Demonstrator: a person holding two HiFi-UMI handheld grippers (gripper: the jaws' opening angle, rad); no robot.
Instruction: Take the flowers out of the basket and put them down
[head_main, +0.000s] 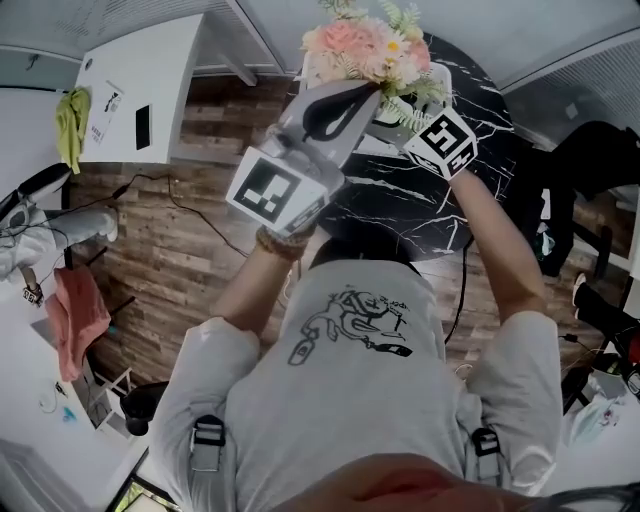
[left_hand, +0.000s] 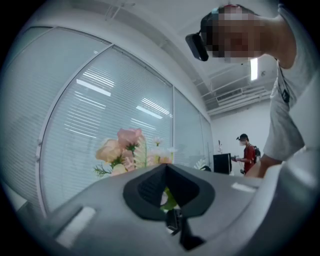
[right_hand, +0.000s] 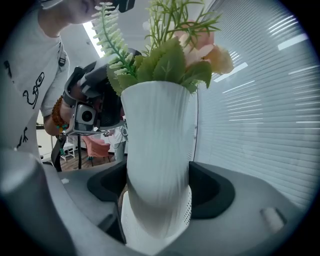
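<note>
The label on the white cabinet (head_main: 105, 112), upper left of the head view, is too small to read. Pink and cream flowers (head_main: 365, 45) with green fern stand at top centre in a white ribbed basket (right_hand: 157, 130), which the right gripper (right_hand: 157, 192) clamps; the left gripper (left_hand: 167, 195) pinches a green stem

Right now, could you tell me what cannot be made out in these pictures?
Basket base: right gripper view, hidden by the right gripper.
Flowers' tops: head view, cut by the top edge.
Whether the basket touches the table: head view, the left gripper covers it.
</note>
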